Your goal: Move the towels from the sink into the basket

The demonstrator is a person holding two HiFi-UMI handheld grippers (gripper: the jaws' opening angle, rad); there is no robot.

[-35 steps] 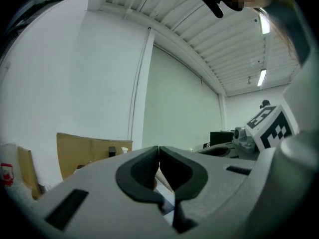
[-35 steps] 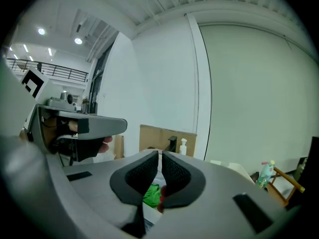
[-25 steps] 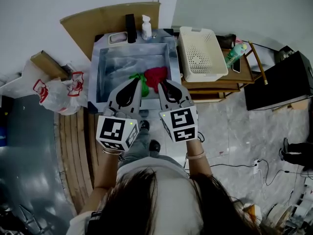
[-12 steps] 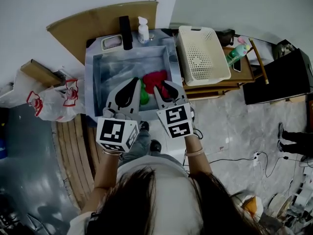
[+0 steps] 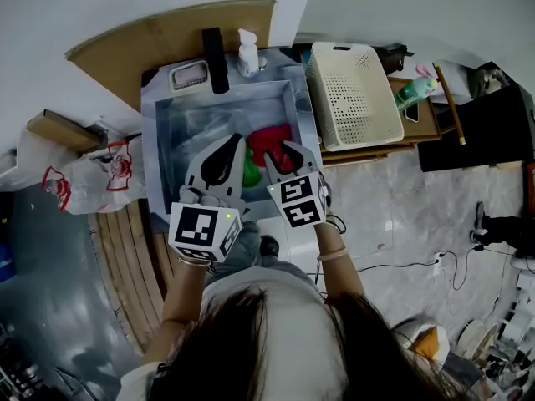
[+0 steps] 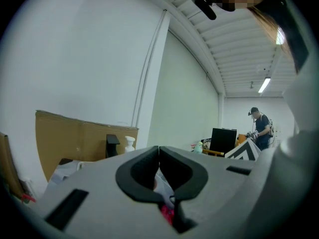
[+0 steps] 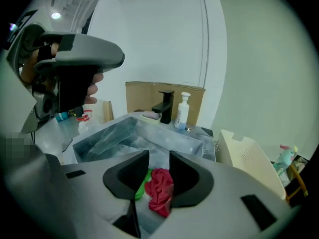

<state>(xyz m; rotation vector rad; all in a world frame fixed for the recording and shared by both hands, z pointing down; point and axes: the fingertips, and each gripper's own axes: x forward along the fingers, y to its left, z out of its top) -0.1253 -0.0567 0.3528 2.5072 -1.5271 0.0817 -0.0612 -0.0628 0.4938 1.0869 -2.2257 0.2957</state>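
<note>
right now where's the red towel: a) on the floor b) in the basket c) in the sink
c: the red towel lies crumpled in the sink beside the green towel, while the basket is empty.

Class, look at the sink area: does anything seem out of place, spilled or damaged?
Nothing looks spilled or broken. What stands out: a crumpled red towel and a green towel lie bunched in the steel sink, and a brown cardboard sheet stands behind it against the wall. The cream perforated basket beside it is empty.
</note>
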